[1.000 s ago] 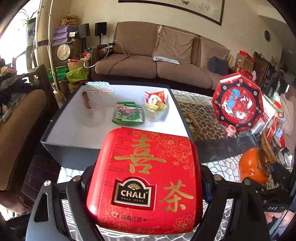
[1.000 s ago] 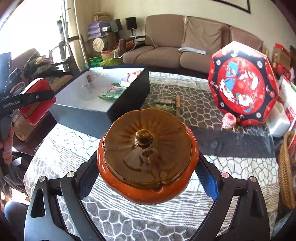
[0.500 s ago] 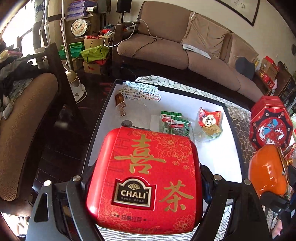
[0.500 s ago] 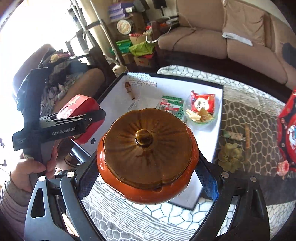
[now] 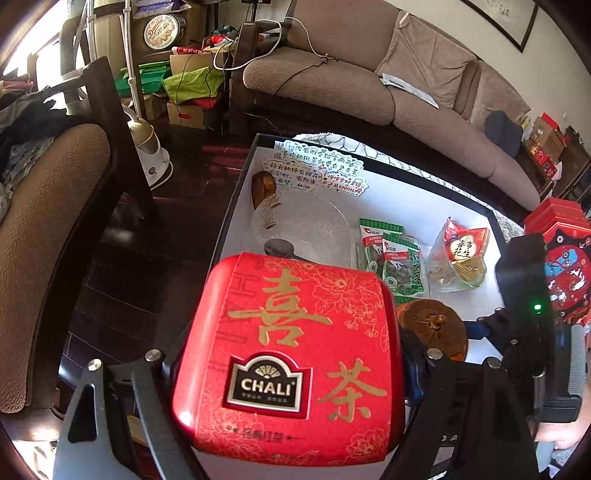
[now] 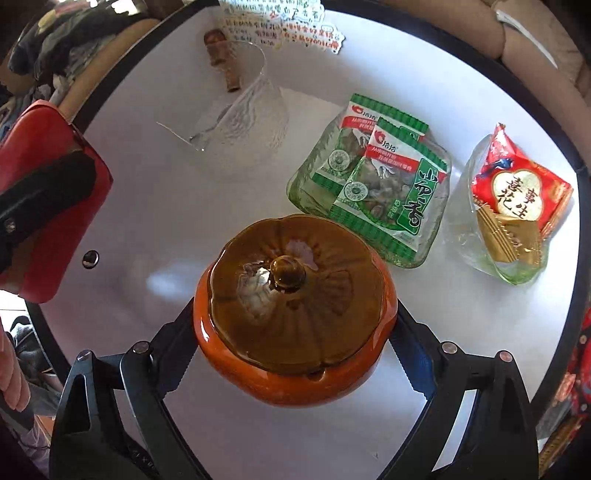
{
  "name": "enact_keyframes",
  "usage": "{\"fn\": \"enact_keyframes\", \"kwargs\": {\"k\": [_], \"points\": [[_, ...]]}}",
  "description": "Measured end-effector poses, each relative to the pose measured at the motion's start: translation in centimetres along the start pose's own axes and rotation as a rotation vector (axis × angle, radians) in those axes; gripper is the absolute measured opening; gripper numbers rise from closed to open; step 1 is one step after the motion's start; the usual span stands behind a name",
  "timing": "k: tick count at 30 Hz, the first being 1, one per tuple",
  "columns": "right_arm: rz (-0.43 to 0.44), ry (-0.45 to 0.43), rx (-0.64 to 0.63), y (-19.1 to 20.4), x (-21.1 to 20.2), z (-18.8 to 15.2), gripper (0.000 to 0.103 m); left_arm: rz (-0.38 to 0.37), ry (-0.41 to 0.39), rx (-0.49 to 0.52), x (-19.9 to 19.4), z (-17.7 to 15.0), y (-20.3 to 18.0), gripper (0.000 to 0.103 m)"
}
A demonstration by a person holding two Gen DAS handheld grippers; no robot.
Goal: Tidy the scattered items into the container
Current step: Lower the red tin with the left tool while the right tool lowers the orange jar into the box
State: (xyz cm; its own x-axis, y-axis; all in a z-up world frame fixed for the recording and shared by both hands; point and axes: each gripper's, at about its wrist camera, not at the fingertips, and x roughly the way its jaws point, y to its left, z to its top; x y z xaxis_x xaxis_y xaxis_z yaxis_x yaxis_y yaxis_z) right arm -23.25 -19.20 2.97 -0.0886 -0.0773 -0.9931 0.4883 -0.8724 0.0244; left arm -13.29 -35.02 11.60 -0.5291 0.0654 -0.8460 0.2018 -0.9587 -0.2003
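My left gripper (image 5: pixel 288 369) is shut on a red CHALI tea tin (image 5: pixel 291 354) and holds it over the near left part of a black-walled box with a white floor (image 5: pixel 413 210). My right gripper (image 6: pixel 295 332) is shut on an orange pumpkin-shaped jar with a brown lid (image 6: pixel 295 306), held low over the box floor (image 6: pixel 424 74). The jar also shows in the left wrist view (image 5: pixel 436 328), just right of the tin. The tin shows at the left edge of the right wrist view (image 6: pixel 48 206).
In the box lie a green glass dish of green snack packets (image 6: pixel 373 184), a glass dish with a red packet (image 6: pixel 513 206), a clear glass dish (image 6: pixel 240 122), a brown piece (image 6: pixel 221 59) and handwritten stickers (image 6: pixel 291 29). A red octagonal box (image 5: pixel 565 258) stands right. A chair (image 5: pixel 44 229) is left.
Both grippers have moved forward and down over the box. The pumpkin jar has come in beside the tin, close above the white floor.
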Motion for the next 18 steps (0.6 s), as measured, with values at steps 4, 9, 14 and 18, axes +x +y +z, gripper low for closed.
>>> {"fn": "enact_keyframes", "kwargs": {"k": [4, 9, 14, 18], "points": [[0.019, 0.016, 0.031, -0.9, 0.5, 0.0, 0.094, 0.0, 0.002, 0.029, 0.4, 0.2, -0.6, 0.084], [-0.022, 0.05, 0.039, -1.5, 1.4, 0.1, 0.094, -0.023, 0.021, 0.022, 1.0, 0.2, -0.9, 0.084], [-0.032, 0.113, 0.043, -1.8, 2.4, 0.1, 0.094, 0.003, 0.06, 0.039, 2.0, 0.0, -1.7, 0.084], [-0.016, 0.145, 0.057, -2.3, 2.5, -0.1, 0.094, 0.05, 0.096, 0.062, 2.8, -0.2, -2.3, 0.084]]}}
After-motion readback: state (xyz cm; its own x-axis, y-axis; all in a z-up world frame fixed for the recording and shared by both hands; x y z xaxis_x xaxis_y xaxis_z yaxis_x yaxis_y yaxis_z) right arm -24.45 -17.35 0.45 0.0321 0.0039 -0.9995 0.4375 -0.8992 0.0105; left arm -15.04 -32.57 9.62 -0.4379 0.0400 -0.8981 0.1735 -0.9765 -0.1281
